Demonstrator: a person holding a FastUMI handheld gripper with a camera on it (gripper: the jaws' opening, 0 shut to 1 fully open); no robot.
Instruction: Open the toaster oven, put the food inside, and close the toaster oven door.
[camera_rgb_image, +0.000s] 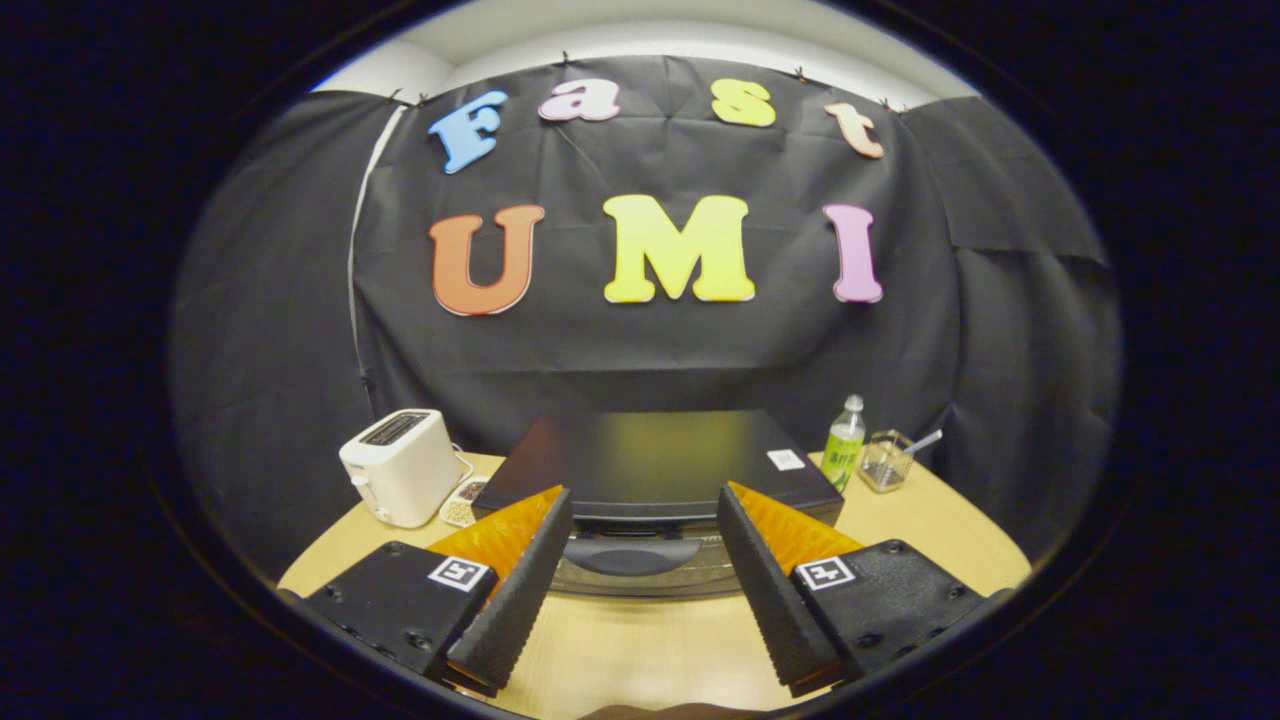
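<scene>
Gripper (645, 560) vs. oven (660, 470) — approach geometry. The oven sits dead ahead of the gripper on the bench (640, 650), its dark top seen from above and slightly in front. The door handle (630, 555), a wide dark bar on the glass door's upper edge, lies between the two fingertips and a little beyond them. Its long axis runs crosswise to the fingers, i.e. side to side, parallel to the oven's front. Door looks shut; judged: opening step not yet begun.

Gripper state: fingers spread wide, nothing between them, no contact w/ handle or door. Pose: pitched down toward the oven front, centred on the handle, fingers level w/ each other.

Next move, as a judgement — go forward and down so the fingers meet the handle bar, then pull toward the gripper to swing the door down. With the fingers spread side to side along the bar, a hook or a roll of the wrist would likely be needed.

Around the oven: toaster (400, 465) to its left, a small dish (462, 505) between them; bottle (843, 443) and glass jar w/ spoon (885, 460) to its right rear. Which item is the food — cannot tell.
</scene>
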